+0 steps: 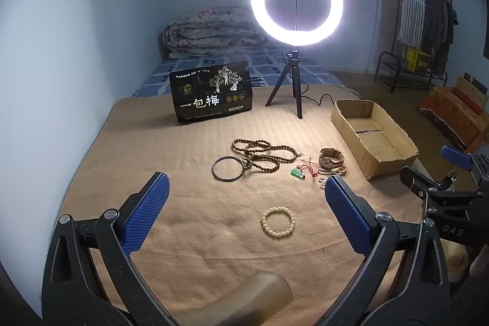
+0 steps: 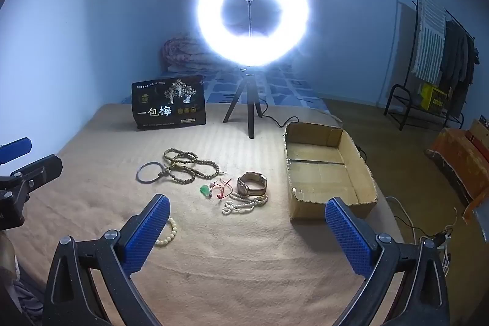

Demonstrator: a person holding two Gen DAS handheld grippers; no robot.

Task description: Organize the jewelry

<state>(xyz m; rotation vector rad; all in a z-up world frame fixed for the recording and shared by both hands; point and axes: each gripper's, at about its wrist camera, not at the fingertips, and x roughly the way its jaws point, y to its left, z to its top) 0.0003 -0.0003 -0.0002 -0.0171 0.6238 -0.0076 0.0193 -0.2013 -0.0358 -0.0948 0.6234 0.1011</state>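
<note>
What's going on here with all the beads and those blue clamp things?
A person holds two hand grippers, the left gripper and right gripper, both open and empty above a tan blanket. Jewelry lies loose on it: a cream bead bracelet, brown prayer beads, a dark bangle, a watch. The cardboard box beside them is empty; sorting hasn't started.

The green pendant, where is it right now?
In the left wrist view the green pendant lies on the tan blanket, on its red cord just left of the watch, right of the brown bead necklace.
</note>
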